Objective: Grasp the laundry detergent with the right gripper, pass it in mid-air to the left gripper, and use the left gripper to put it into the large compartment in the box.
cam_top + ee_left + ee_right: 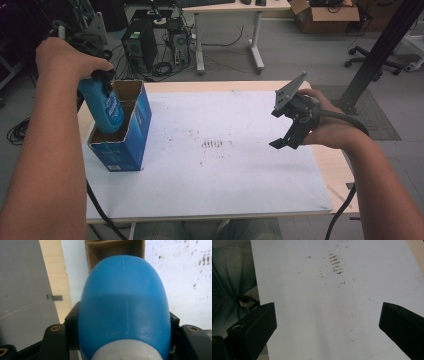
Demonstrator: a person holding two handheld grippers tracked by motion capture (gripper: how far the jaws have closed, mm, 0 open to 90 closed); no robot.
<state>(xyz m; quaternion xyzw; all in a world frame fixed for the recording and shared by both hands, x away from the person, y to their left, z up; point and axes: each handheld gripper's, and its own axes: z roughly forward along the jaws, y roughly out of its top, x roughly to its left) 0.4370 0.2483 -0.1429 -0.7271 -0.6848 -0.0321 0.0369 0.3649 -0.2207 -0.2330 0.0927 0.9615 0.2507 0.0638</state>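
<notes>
The blue bottle [106, 111] carries a label, but its print is too small to read, as is the writing on the blue carton [131, 136]. The left gripper [102, 77], raised at the tabletop's [215, 190] far left, clamps the bottle near its white cap [126, 351], its base dipping into the open carton. The right gripper [286, 142] hovers at the right, jaws spread wide, holding nothing above the scuffed white surface.
</notes>
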